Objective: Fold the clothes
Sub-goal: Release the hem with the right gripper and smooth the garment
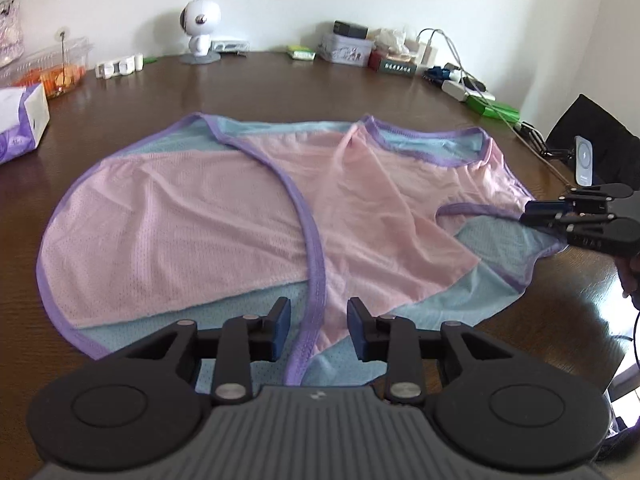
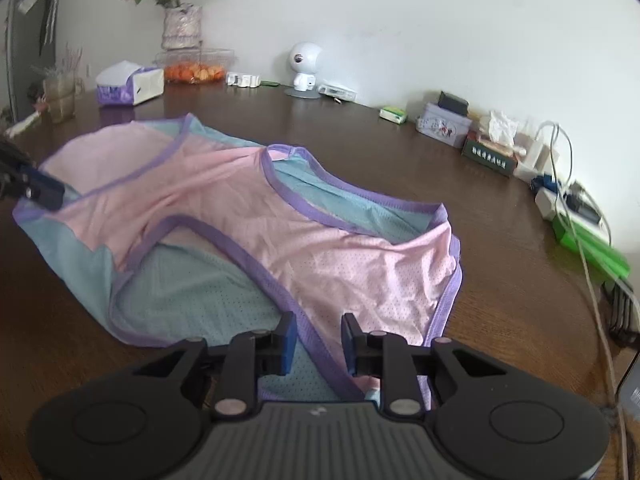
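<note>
A pink and light-blue mesh sleeveless top with purple trim lies spread on the brown table; it also shows in the right wrist view. My left gripper is open, its fingers either side of a purple trimmed edge at the garment's near end. My right gripper is open over another purple edge at the garment's side. The right gripper also shows at the right of the left wrist view. The left gripper shows at the left edge of the right wrist view. Neither grips cloth.
The table's far edge holds a white robot figurine, a tissue pack, a fruit container, a tin box, a power strip with cables and a vase of flowers. A phone stand is at right.
</note>
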Available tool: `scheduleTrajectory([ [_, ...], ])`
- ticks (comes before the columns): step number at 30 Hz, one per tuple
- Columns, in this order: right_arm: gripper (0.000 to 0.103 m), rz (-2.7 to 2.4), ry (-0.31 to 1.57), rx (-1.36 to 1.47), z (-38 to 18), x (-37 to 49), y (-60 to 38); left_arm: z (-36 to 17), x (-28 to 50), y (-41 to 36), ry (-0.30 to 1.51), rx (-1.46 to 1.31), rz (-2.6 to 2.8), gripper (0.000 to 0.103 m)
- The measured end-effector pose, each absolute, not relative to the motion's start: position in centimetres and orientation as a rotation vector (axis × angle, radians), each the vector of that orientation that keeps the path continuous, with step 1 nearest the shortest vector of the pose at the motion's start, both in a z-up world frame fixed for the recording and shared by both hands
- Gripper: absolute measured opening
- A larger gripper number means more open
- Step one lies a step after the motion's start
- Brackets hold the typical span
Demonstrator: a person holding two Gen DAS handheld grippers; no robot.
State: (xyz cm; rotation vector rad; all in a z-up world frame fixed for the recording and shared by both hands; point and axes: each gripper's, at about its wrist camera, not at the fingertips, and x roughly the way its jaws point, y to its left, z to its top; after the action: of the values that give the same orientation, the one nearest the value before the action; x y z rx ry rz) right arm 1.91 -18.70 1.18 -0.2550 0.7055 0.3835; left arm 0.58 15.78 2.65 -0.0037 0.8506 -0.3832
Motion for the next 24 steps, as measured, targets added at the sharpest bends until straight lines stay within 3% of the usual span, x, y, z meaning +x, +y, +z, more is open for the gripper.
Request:
scheduleTrajectory([
  [1, 0.0, 0.374, 0.705, -0.227, 1.2, 1.9, -19.2, 2.6, 0.5, 16.0, 0.85, -0.012, -0.381, 0.028],
  [8, 0.001, 0.277, 0.741, -0.165, 1.3, 2.3, -21.8, 2.7, 0.6, 16.7, 0.86, -0.02, -0.381, 0.025],
  [10, 0.011, 0.355, 0.725, -0.186, 1.6, 1.6, -20.8, 2.8, 0.5, 16.8, 0.861, -0.021, -0.388, 0.027],
  [11, 0.03, 0.394, 0.717, -0.196, 1.7, 1.2, -20.4, 2.8, 0.4, 16.8, 0.863, -0.024, -0.395, 0.027],
  [12, 0.042, 0.431, 0.71, -0.21, 1.7, 0.9, -19.9, 2.8, 0.4, 16.9, 0.864, -0.027, -0.401, 0.028],
  [15, 0.031, 0.443, 0.72, -0.221, 1.0, 1.0, -19.7, 2.7, 0.1, 17.0, 0.859, -0.024, -0.411, 0.029],
  [17, 0.008, 0.431, 0.733, -0.143, 0.9, 1.7, -20.9, 2.6, 0.1, 17.1, 0.859, -0.021, -0.418, 0.029],
  [18, 0.002, 0.426, 0.74, -0.109, 0.9, 2.0, -21.5, 2.6, 0.1, 17.1, 0.86, -0.022, -0.421, 0.029],
  [24, 0.001, 0.378, 0.74, -0.051, 1.8, 2.1, -23.2, 2.5, 0.1, 17.7, 0.861, -0.025, -0.425, 0.025],
])
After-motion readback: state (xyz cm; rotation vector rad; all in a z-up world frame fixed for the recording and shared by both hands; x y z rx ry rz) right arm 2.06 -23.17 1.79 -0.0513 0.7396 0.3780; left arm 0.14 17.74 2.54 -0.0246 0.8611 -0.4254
